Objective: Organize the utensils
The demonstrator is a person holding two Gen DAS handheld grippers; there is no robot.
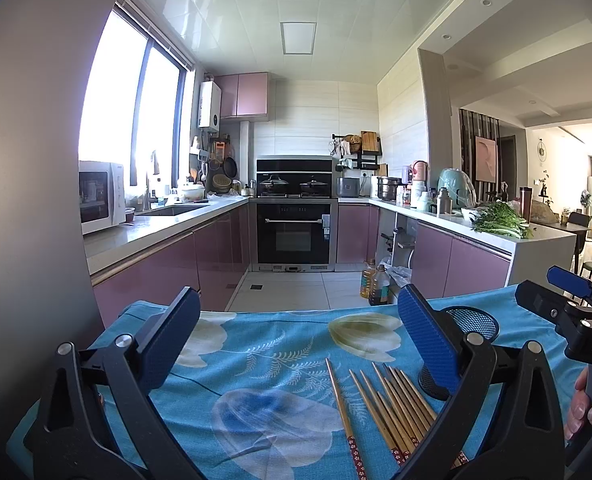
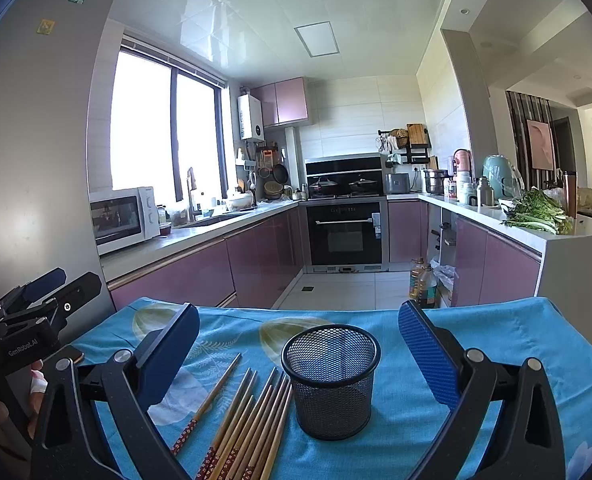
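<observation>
Where pink cabinets (image 2: 183, 276) stand, chopsticks (image 2: 243, 420) lie on blue tablecloth (image 2: 476, 332).

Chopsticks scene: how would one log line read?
left gripper open | right gripper open | chopsticks on cloth | mesh cup empty

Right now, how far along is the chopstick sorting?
Nothing is done yet: the mesh cup looks empty and all chopsticks lie on the blue cloth beside it. Nothing is in hand: the left tool and the right tool are both open. Everything is left.
</observation>
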